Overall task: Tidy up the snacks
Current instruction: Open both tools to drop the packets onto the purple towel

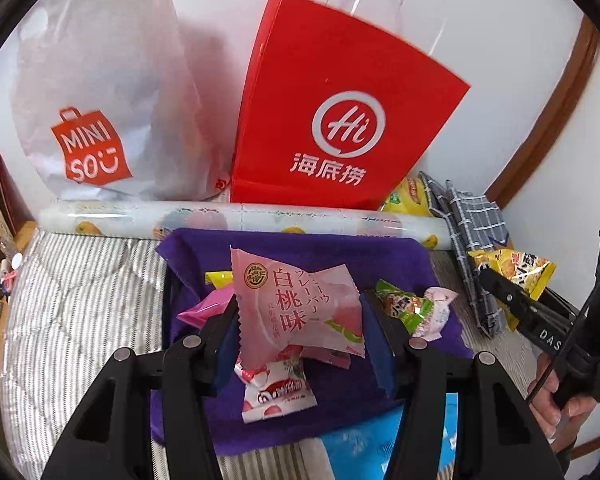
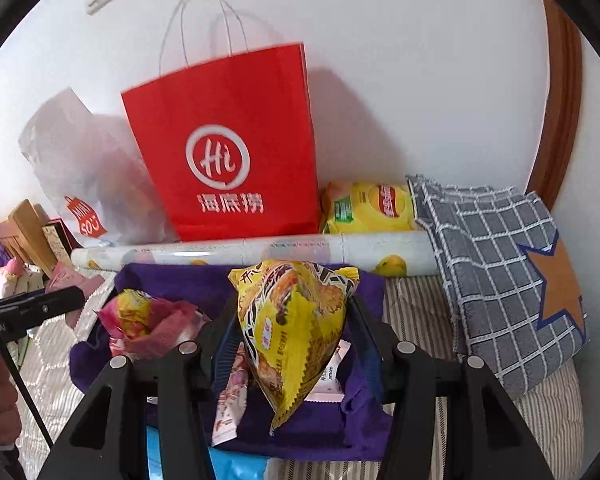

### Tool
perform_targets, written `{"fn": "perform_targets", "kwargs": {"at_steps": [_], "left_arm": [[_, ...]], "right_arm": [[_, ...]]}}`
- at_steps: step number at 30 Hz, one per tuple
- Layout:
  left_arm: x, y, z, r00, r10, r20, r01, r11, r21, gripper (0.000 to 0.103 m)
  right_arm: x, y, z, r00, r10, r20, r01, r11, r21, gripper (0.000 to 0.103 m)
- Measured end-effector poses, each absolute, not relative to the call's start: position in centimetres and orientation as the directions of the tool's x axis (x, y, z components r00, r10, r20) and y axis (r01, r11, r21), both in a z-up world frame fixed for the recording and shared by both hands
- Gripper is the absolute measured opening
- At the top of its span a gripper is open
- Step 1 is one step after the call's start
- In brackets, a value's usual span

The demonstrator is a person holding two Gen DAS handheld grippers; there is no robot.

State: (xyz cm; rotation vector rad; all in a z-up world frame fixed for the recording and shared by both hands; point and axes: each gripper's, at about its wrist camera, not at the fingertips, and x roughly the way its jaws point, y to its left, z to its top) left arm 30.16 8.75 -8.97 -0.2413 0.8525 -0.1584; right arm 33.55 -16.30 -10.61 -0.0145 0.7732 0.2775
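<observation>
Both grippers loaded, sorting barely started.
Left gripper [image 1: 298, 320] pinches my pink peach candy packet [image 1: 296, 308] above the purple cloth [image 1: 400, 258]; right gripper [image 2: 290, 332] clamps a yellow snack packet [image 2: 296, 320] there too, both angled downward (several loose snacks [image 1: 410, 306] remain on that cloth, unsorted).

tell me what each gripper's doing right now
left gripper: shut on the pink peach snack packet
right gripper: shut on the yellow snack packet
</observation>
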Motion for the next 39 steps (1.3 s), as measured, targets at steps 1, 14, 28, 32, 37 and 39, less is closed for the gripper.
{"fn": "perform_targets", "kwargs": {"at_steps": [1,14,28,32,37,39], "left_arm": [[30.5,8.6,-9.4,0.645,-0.233,-0.728,0.041,0.962,-0.271,0.055],[34.0,8.2,-12.5,0.607,-0.245,-0.756,0.02,0.956,-0.294,0.055],[34.6,8.4,-13.2,0.582,-0.279,-0.764,0.02,0.944,-0.329,0.055],[34.2,8.3,-12.7,0.579,-0.271,-0.769,0.017,0.947,-0.32,0.059],[32.7,8.0,-11.4,0.585,-0.268,-0.765,0.023,0.949,-0.314,0.06],[31.9,7.9,-10.7,0.59,-0.268,-0.762,0.028,0.95,-0.312,0.06]], "right_arm": [[33.9,-16.3,-11.1,0.674,0.238,-0.699,-0.252,0.964,0.085,0.05],[35.2,-13.1,-14.4,0.589,0.298,-0.751,-0.336,0.936,0.107,0.051],[34.9,-12.1,-15.2,0.575,0.264,-0.774,-0.356,0.933,0.054,0.064],[34.0,-12.4,-14.2,0.598,0.262,-0.758,-0.353,0.934,0.044,0.07],[32.5,-13.0,-12.9,0.611,0.259,-0.748,-0.342,0.939,0.045,0.07],[31.8,-13.2,-12.3,0.62,0.259,-0.741,-0.335,0.941,0.048,0.07]]}}
